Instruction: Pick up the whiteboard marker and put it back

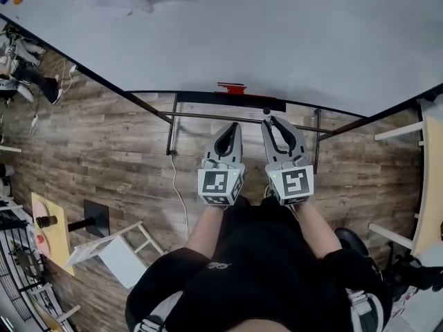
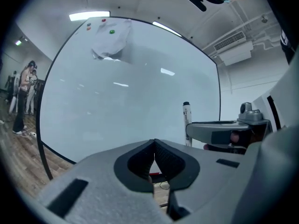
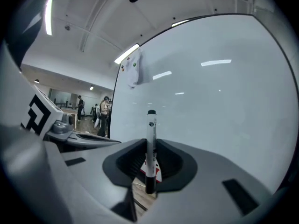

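Observation:
The whiteboard marker is white with a black cap and stands upright between the jaws of my right gripper, which is shut on it. From the left gripper view the same marker rises just beyond that gripper's jaw. In the head view only its dark tip shows, at the right gripper. My left gripper is shut with nothing in it, and in the head view this left gripper is close beside the right one. Both face the whiteboard near its black tray.
A red object lies on the tray. A white cloth and small magnets hang at the board's upper left. People stand far off to the left. A yellow table and white frame stand on the wood floor.

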A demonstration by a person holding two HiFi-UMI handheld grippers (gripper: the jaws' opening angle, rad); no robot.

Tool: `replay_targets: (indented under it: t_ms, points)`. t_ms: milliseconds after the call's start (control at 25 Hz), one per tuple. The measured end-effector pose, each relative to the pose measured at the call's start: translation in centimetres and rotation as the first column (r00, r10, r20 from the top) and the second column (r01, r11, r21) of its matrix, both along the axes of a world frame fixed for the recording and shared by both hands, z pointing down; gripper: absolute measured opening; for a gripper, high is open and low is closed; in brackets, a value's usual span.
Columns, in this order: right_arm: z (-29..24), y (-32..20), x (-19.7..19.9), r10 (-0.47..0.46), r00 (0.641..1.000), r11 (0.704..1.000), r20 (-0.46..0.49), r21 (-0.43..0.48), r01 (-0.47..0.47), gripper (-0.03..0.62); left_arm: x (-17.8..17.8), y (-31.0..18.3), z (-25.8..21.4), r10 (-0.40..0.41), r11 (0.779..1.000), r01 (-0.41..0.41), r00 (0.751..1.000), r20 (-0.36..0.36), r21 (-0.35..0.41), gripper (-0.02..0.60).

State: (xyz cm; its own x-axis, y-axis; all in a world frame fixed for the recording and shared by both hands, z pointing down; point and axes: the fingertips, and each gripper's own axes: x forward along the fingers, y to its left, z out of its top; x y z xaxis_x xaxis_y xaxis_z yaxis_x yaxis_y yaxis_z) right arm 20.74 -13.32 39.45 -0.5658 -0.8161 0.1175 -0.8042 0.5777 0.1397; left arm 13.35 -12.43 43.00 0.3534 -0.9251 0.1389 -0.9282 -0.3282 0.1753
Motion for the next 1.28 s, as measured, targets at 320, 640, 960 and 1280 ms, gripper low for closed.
replay_targets:
  t_ms: [320,640,960,1280]
  points:
    - [-2.5,1.5,7.3,-0.008,0.994,1.000,0.107,0.027,0.005,0.054,6.9,0.4,-2.2,-0.024,0.998,0.021,0.998,0.058,0.059,0.006]
    - [-2.1,1.6,9.5,-0.116,0.986,0.993,0.122,0.024,0.114,0.054,8.0,1.9,-3.2,-0.178,0.983,0.173,0.981,0.077,0.064,0.006]
    - [-0.3,4.3,4.6,-0.302,0.943,0.953,0.141,0.004,0.304,0.054,3.3,7.5,-2.4,-0.364,0.931,0.359,0.924,0.116,0.066,0.006]
    - [-0.2,7.6,-4.4,-0.508,0.854,0.860,0.118,0.011,0.510,0.054,-4.0,12.1,-2.4,-0.542,0.840,0.538,0.833,0.112,0.067,0.006]
